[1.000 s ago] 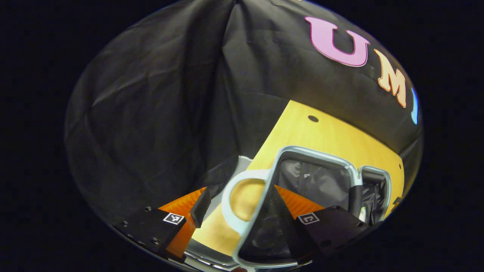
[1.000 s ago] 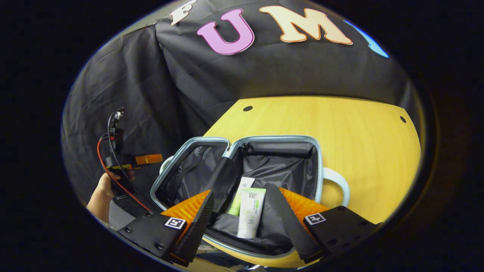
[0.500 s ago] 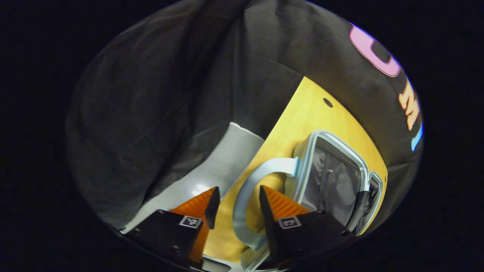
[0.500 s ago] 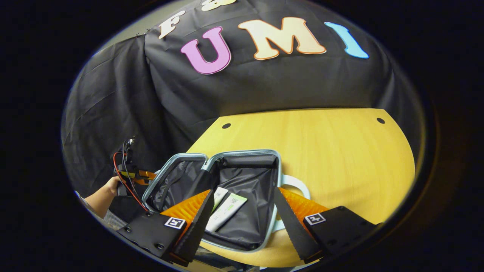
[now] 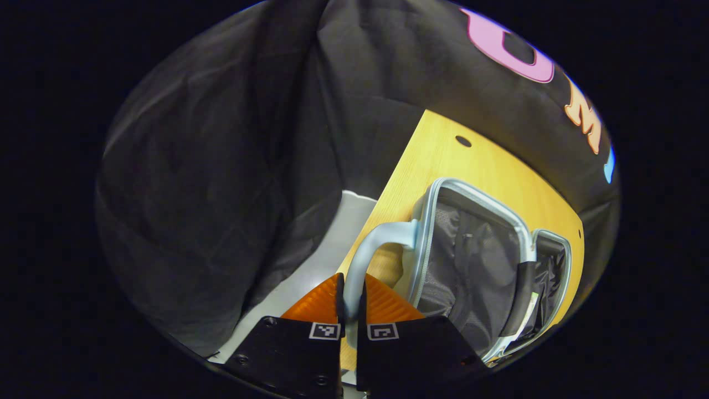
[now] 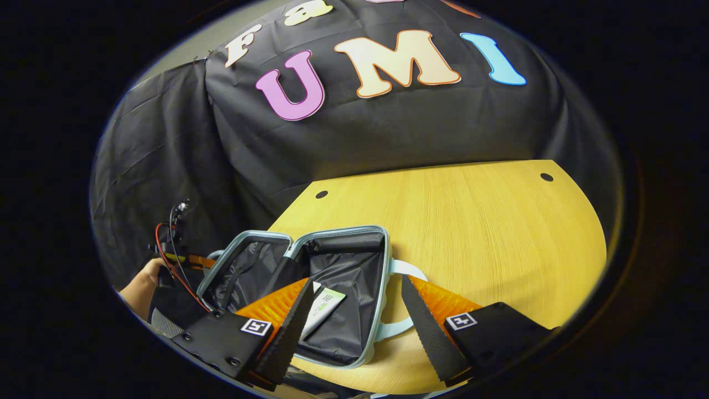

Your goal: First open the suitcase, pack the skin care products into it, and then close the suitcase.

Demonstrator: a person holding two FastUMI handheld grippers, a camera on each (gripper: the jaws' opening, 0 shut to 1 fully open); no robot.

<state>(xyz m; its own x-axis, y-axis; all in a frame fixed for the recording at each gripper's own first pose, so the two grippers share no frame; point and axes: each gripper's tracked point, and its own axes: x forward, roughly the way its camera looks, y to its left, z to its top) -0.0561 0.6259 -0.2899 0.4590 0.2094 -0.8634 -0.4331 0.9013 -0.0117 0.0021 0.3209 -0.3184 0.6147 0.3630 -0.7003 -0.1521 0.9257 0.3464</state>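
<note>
The pale blue suitcase (image 6: 386, 260) lies open on the wooden table (image 6: 471, 221), both dark-lined halves facing up. Two white and green skin care tubes (image 6: 325, 303) lie in the right half. In the left gripper view, my left gripper (image 5: 350, 288) is shut on the curved handle (image 5: 376, 244) of the nearer half (image 5: 476, 194), whose mesh lining shows. In the right gripper view, my right gripper (image 6: 355, 282) hangs open above the near side of the case, holding nothing. The left gripper (image 6: 177, 260) and the hand (image 6: 138, 282) holding it appear beside the case's left half.
The suitcase sits near the table's left corner, with a second handle (image 6: 410, 271) on its right side. Bare wood stretches to the right and back. Grey floor (image 5: 310, 266) lies beyond the table edge, and black cloth walls stand close behind.
My left gripper has closed its fingers on the suitcase handle. The right gripper has drawn back, so the case looks smaller and lower left.
</note>
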